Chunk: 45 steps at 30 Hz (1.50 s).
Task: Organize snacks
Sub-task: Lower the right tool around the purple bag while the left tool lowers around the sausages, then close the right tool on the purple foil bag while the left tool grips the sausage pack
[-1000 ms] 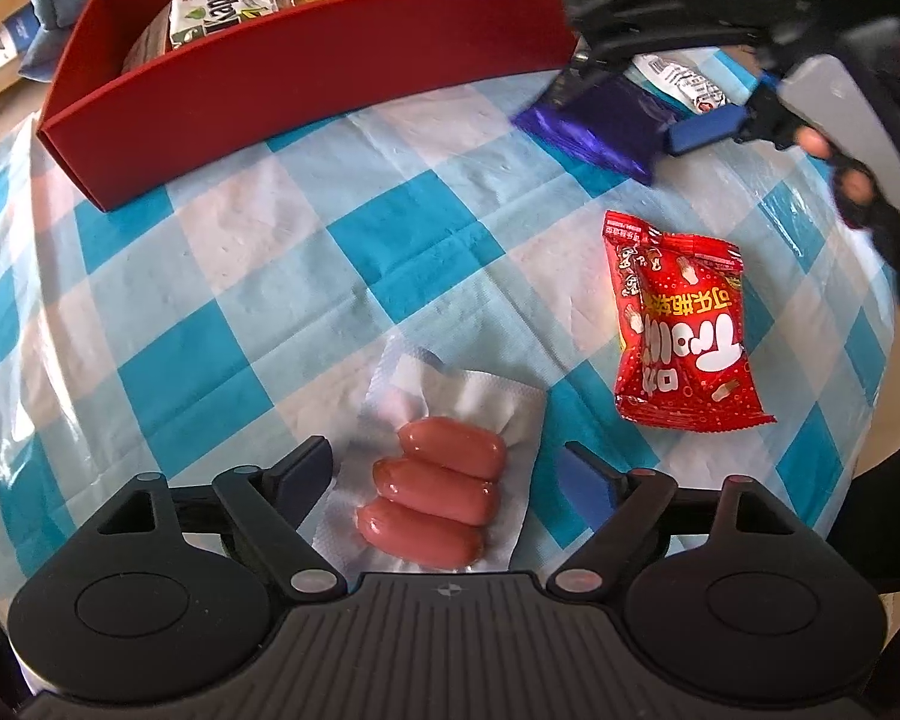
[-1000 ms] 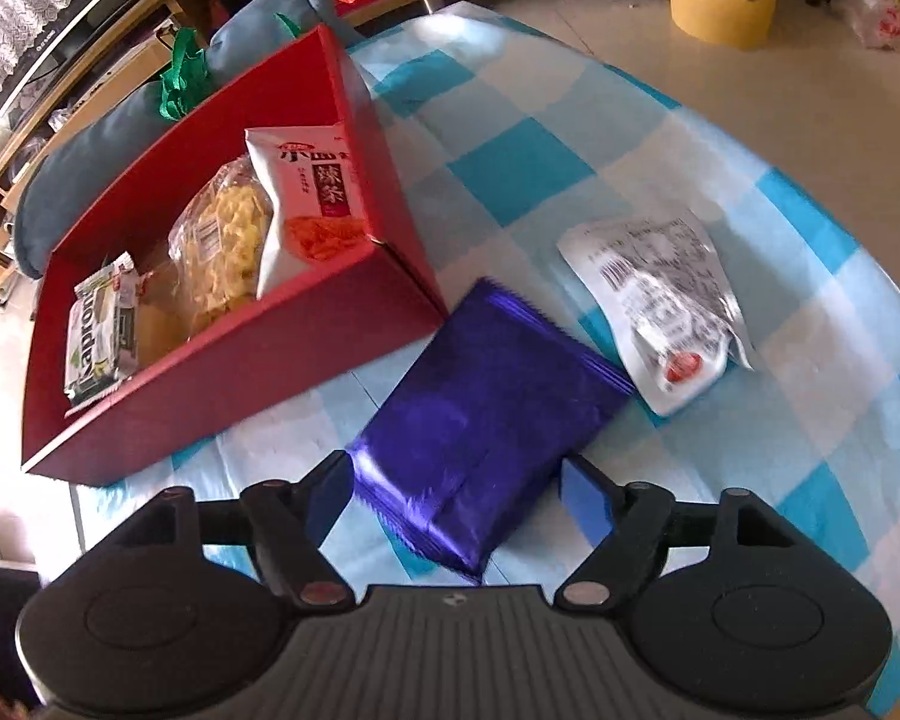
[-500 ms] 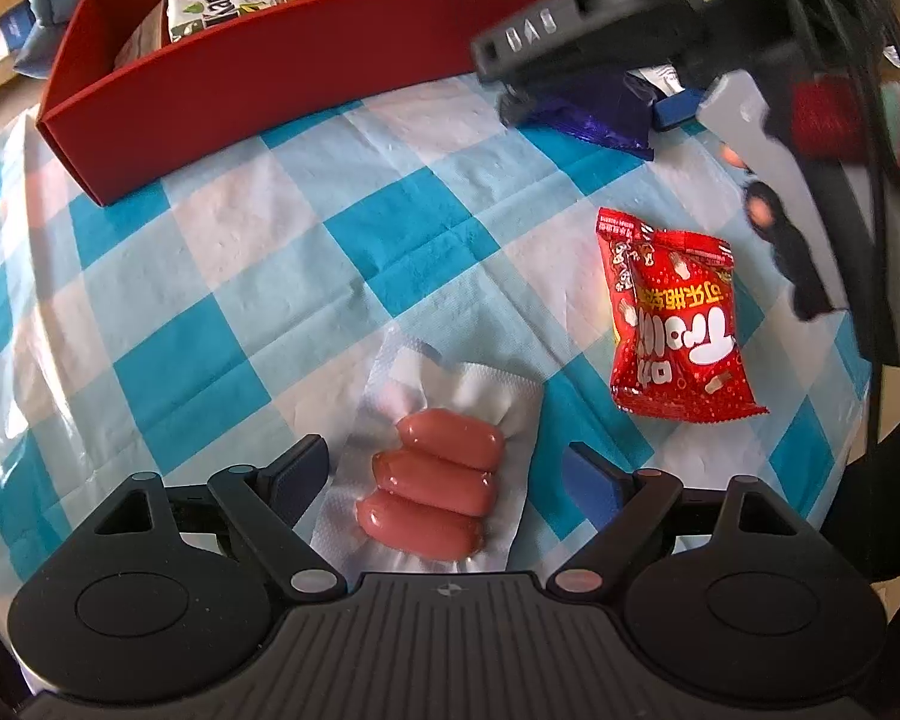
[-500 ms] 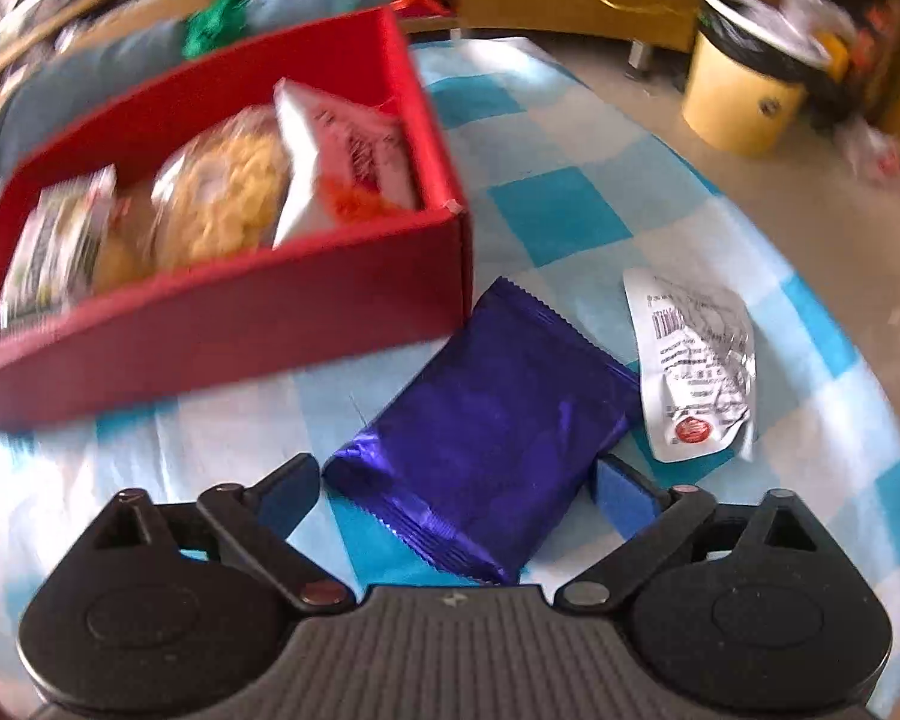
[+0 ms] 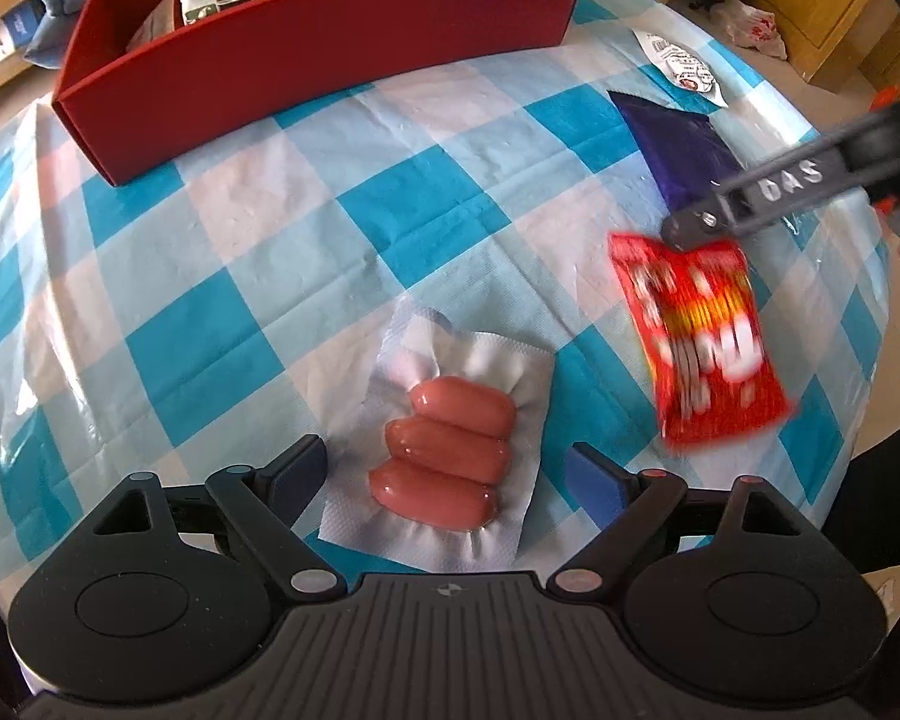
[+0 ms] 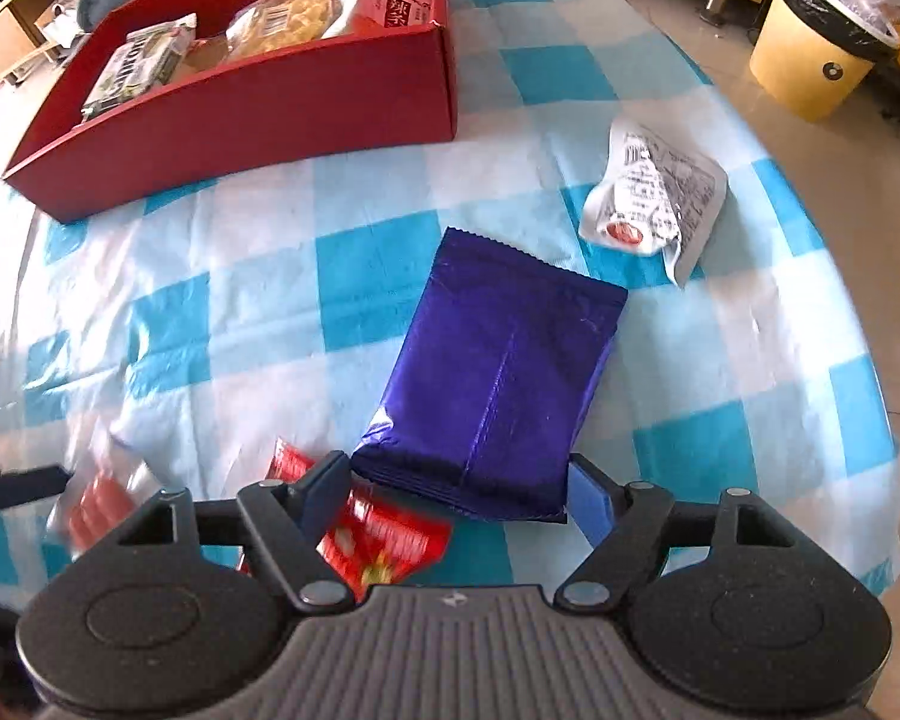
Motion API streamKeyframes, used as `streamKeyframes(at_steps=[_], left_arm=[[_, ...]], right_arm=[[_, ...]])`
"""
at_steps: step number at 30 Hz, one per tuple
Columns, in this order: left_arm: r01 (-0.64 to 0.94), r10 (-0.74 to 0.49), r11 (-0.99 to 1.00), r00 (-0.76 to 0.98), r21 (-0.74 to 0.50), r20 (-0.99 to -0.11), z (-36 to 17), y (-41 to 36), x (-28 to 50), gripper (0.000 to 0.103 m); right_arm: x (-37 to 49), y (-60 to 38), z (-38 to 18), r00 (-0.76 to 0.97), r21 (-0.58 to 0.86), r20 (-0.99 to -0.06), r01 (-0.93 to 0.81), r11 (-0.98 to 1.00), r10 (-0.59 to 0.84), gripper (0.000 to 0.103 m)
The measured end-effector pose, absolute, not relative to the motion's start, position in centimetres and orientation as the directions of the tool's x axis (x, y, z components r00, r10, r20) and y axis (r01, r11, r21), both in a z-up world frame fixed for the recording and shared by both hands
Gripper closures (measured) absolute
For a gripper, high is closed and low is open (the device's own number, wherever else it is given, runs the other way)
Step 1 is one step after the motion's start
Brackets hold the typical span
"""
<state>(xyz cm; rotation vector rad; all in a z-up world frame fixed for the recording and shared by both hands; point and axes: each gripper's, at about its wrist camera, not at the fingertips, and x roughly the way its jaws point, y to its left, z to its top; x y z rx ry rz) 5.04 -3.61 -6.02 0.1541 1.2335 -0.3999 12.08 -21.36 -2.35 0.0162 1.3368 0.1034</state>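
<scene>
A clear pack of three pink sausages [image 5: 450, 450] lies on the checked tablecloth between the wide-open fingers of my left gripper [image 5: 450, 474]. A purple snack pack [image 6: 492, 384] lies flat, its near end between the open fingers of my right gripper [image 6: 462, 489]; it also shows in the left wrist view [image 5: 681, 147]. A red snack bag [image 5: 702, 336] lies right of the sausages, and the right gripper's left finger [image 6: 324, 495] hangs over it [image 6: 384, 540]. A red box [image 6: 258, 102] at the back holds several snack packs.
A white snack packet [image 6: 654, 192] lies near the table's far right edge. A yellow bin [image 6: 822, 42] stands on the floor beyond the table. The table edge curves close on the right. The red box [image 5: 330, 42] fills the back left.
The right gripper has drawn back from the red box toward the near right, staying open. The purple pack shifted with it, away from the box. The red bag looks blurred. The left gripper barely moved.
</scene>
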Motion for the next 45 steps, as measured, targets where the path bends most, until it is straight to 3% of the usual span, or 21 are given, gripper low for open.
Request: streamKeyframes(at_steps=[7,11,18,20,22,25,39,45], left_arm=[[0.348,-0.216,0.93,0.266,-0.116,-0.939,-6.0,-3.5,5.7,0.01],[0.341,-0.199,0.935,0.276,-0.098,-0.94,-6.1,-3.3,5.9,0.008],[0.403,-0.117,0.915,0.312,0.021,-0.943,-6.8,-5.2,5.3,0.005],[0.399,-0.116,0.916,0.318,0.022,-0.941,-6.5,-5.2,5.3,0.015],[0.392,-0.121,0.92,0.324,0.016,-0.938,-6.0,-5.1,5.2,0.025],[0.376,-0.125,0.927,0.321,0.005,-0.939,-5.7,-4.9,5.1,0.026],[0.209,-0.1,0.977,0.35,-0.027,-0.931,-4.6,-2.1,5.9,0.027],[0.156,-0.058,0.988,0.345,-0.003,-0.937,-5.6,-1.9,7.2,0.027]], right_arm=[[13.9,-23.5,-2.3,0.309,0.187,-0.94,0.1,0.977,0.148,0.025],[14.3,-21.2,-3.3,0.318,0.129,-0.942,0.048,0.991,0.107,0.003],[14.3,-19.5,-4.1,0.327,0.027,-0.945,0.024,0.999,0.017,0.003],[14.1,-19.4,-4.1,0.329,0.025,-0.944,-0.007,1.0,0.026,0.009],[13.3,-19.0,-3.6,0.344,0.001,-0.939,-0.043,0.999,0.016,0.024],[12.6,-18.6,-3.2,0.348,0.01,-0.936,-0.095,0.995,0.043,0.033],[10.8,-15.9,-1.7,0.364,0.073,-0.918,-0.236,0.969,0.157,0.034],[11.4,-13.8,-2.7,0.335,0.039,-0.932,-0.289,0.956,0.14,0.03]])
